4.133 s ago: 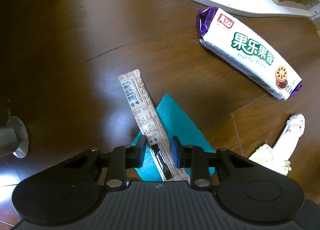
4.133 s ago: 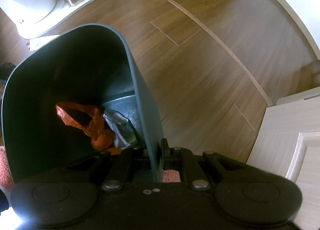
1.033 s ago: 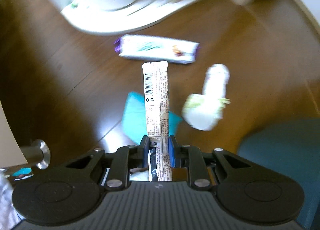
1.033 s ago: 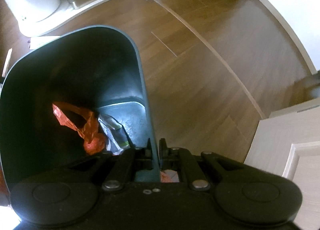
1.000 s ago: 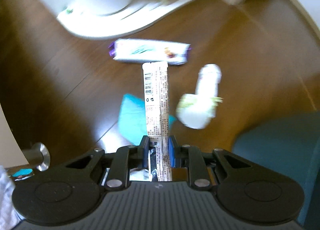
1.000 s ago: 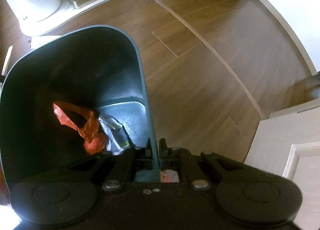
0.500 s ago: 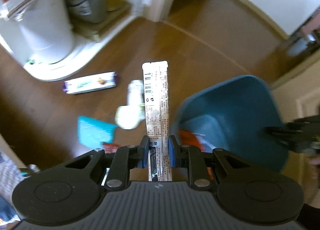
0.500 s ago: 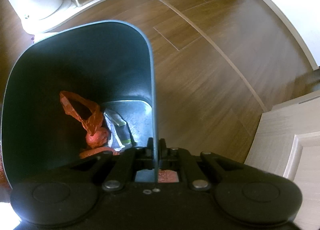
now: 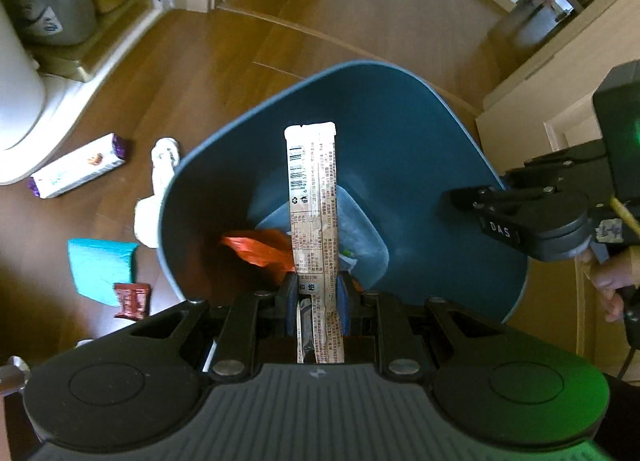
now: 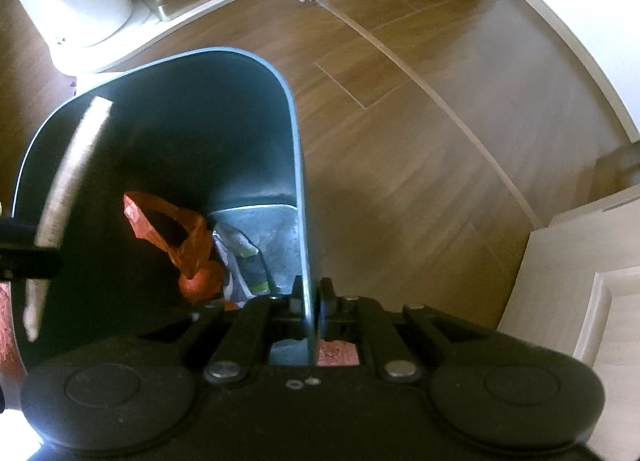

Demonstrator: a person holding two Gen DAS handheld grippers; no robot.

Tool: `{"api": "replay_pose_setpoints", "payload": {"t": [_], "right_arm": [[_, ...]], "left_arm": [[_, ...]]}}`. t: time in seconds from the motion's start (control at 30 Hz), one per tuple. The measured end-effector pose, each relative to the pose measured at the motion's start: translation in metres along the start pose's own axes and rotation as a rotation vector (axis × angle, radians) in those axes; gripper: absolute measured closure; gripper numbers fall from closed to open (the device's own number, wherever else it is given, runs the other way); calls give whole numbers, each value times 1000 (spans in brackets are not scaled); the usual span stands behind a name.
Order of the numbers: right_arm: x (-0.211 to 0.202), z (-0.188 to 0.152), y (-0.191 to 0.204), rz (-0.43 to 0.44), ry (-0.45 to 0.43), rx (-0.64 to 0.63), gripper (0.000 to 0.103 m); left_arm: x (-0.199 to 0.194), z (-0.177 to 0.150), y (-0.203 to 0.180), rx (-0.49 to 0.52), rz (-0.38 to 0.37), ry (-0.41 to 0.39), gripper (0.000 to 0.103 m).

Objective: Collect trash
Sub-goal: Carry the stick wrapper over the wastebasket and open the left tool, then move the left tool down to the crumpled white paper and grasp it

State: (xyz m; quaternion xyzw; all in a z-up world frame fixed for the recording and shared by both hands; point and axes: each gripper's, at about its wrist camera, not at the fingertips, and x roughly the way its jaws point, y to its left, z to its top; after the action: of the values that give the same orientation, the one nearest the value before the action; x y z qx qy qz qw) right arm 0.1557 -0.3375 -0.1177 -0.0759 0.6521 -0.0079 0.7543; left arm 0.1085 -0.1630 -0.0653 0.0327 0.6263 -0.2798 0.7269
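Four seconds ago the left gripper [image 9: 316, 293] was pinching the long wrapper [image 9: 314, 201] down on the floor; now it has carried it over the open mouth of the blue bin [image 9: 400, 133], jaws pressed on the wrapper's lower end so the strip sticks straight out ahead of the fingers, over the bin's inside. Off to that gripper's left, on the wooden floor [image 9: 200, 73], lie a biscuit packet [image 9: 76, 171], a teal sheet [image 9: 100, 265] with a small red-brown wrapper [image 9: 131, 299] at its near edge, and a crumpled white wad [image 9: 156, 197] just beside the bin's wall. Inside the bin, ahead of the fingers, sits an orange bag [image 9: 256, 249]. To the right, the right gripper [image 10: 309, 303] is clamped on the bin's rim [image 10: 296, 165], one finger inside and one outside the wall, with a hand [image 9: 612, 281] behind it.
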Motion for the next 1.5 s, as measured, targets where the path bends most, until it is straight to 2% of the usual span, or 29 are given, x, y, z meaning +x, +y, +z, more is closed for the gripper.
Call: {"api": "replay_pose_setpoints", "payload": {"t": [0.2,0.3,0.4,0.57,0.77,0.83,0.9,1.0,1.07,1.27,1.5], "right_arm": [[6,4,0,-2,23,-4,99],[10,6,-1,1,39,0,99],[14,6,-1,6,49,-2,99],[17,6,-3,15,60,-2,99],[19,9,-10,43,73,-1,99],[20,11,-11,39,66,-6,98],[21,12,-14,50,68,3,96],[21,12,-18,55,61,7,94],[21,13,-18,54,58,3,89],[22,19,-24,55,55,13,81],[29,32,-24,49,45,-50,86]], "left_arm": [[20,-2,-3,27,8,6,83],[28,-2,0,7,-30,28,83],[36,-3,-2,18,-38,49,82],[40,-4,-7,53,-20,30,79],[40,-5,-1,32,0,21,65],[39,-7,1,27,-1,8,46],[36,-8,2,33,0,-10,34],[29,-8,0,59,-9,-37,34],[23,-8,-3,71,-10,-55,34],[-11,-16,-3,97,-27,-138,33],[-45,-33,27,46,66,-192,32]]}}
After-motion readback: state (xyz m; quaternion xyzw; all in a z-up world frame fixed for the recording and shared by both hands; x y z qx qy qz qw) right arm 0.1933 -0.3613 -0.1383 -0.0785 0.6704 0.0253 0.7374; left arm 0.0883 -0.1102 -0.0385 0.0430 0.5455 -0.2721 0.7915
